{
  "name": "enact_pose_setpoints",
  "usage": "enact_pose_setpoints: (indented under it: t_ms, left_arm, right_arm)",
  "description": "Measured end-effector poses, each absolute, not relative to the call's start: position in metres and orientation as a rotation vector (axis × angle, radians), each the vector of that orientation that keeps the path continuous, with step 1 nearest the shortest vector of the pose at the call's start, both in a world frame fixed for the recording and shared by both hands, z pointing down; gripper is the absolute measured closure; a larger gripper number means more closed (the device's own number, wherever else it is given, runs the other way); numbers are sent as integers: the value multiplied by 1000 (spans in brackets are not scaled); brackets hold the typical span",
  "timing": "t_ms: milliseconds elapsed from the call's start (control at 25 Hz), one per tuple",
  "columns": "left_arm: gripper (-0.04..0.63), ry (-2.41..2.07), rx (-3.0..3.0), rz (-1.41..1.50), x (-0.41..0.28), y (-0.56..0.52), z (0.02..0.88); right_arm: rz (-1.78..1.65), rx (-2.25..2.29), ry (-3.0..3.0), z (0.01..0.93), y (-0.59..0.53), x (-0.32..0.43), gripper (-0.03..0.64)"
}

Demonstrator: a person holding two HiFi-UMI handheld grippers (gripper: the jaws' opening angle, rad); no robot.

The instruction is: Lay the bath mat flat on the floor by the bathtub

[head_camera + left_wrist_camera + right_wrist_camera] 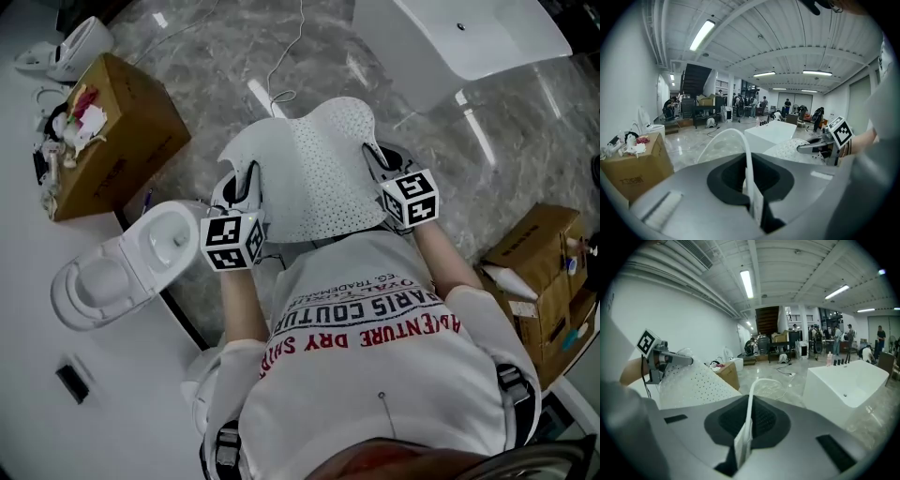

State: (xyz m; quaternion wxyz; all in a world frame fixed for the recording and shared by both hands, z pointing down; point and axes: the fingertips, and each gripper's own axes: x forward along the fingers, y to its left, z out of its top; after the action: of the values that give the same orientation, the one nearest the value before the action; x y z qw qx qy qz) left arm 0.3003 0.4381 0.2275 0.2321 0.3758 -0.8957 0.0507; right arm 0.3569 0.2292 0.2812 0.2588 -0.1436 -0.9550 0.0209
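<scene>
The white perforated bath mat (314, 173) hangs in the air in front of the person, stretched between both grippers above the marble floor. My left gripper (246, 186) is shut on its left edge, and my right gripper (380, 161) is shut on its right edge. In the left gripper view the thin mat edge (746, 154) runs up out of the closed jaws of the left gripper (751, 197). The right gripper view shows the same: the mat edge (750, 413) pinched in the right gripper (743, 437). The white bathtub (464, 37) stands ahead to the right.
A white toilet (117, 272) stands close at the left, with a cardboard box (112, 131) of clutter behind it. Another open box (544, 272) sits at the right. A cable (281, 66) trails over the marble floor (216, 56). People and equipment fill the far hall (740, 105).
</scene>
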Motion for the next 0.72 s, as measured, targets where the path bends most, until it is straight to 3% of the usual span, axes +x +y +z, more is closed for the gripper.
enact_pose_setpoints:
  t_ms: [720]
  left_arm:
    - [577,-2282,1397,224,83,241,229]
  right_arm:
    - [159,3,-2625,281,57,198,604]
